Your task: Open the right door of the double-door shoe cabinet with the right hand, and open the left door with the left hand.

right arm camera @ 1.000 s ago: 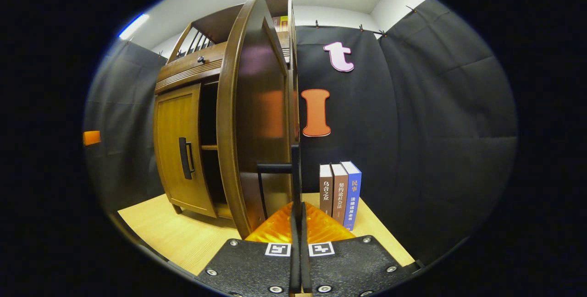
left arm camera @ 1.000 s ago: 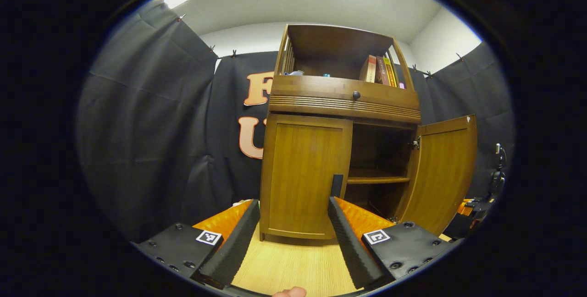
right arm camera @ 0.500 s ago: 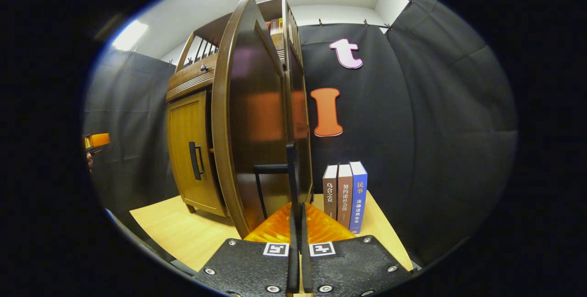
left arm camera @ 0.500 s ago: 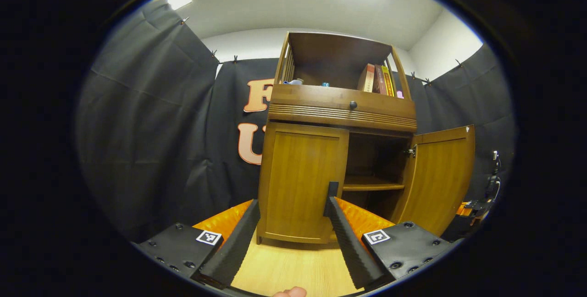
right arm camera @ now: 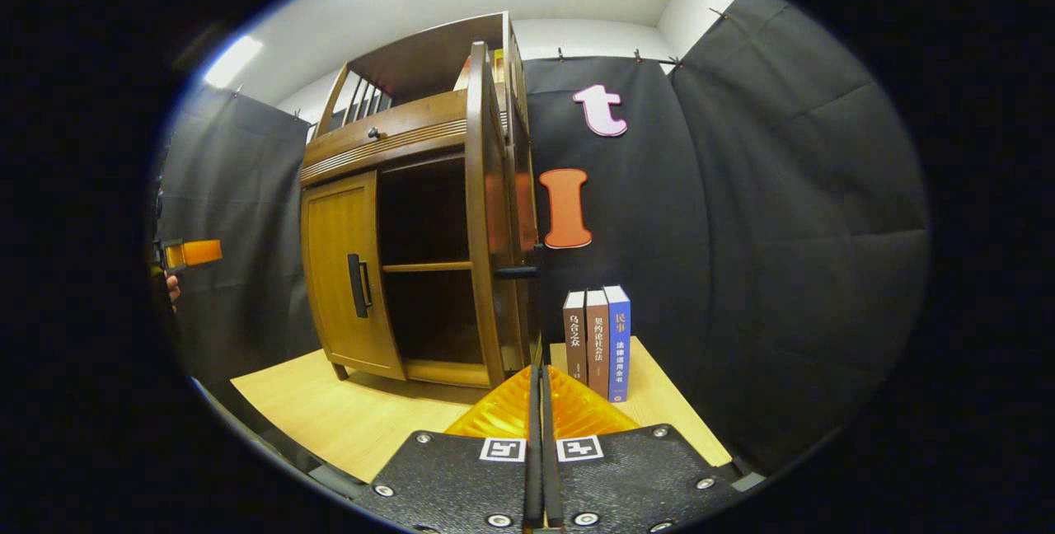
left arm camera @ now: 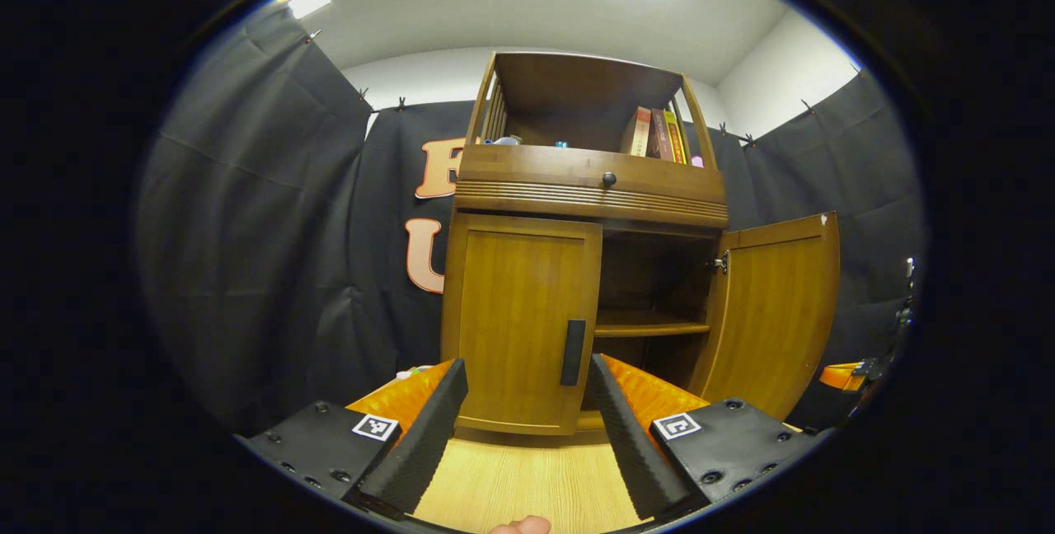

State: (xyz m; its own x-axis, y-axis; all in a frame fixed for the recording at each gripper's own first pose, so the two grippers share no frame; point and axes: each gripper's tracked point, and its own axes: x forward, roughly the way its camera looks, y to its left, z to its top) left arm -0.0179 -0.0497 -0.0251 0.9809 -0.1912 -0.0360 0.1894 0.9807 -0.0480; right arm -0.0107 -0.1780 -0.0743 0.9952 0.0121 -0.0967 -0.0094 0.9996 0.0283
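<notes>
- Your left gripper [left arm camera: 521, 390] has its fingers spread wide, nothing between them, hovering low above the wooden table [left arm camera: 527, 489] in front of the shoe cabinet [left arm camera: 589, 188].
- Left door [left arm camera: 519, 320] is shut. Its handle [left arm camera: 574, 352] is a dark vertical bar near the door's inner edge, long axis upright.
- Key relation: in the left gripper view the handle sits straight ahead, just above the gap between your fingers and closer to the right-hand finger. Not touching yet, some gap to close.
- My read: push forward and shift slightly toward that side so the bar lands between the fingers. They already straddle an upright bar, so no roll should be needed.
- Right door [left arm camera: 775, 316] stands swung out wide, shelf [left arm camera: 651, 324] exposed inside.
- Your right gripper [right arm camera: 541, 390] has fingers pressed together. Right door's handle [right arm camera: 517, 272] is above and beyond the tips, apart from them; I judge nothing is held.
- Three books [right arm camera: 597, 340] stand upright on the table just beside the open right door.
- Left gripper is the nearer one to the left door; right-door step looks done, left door not yet.
- Risk: fingertip bumping the door face.
</notes>
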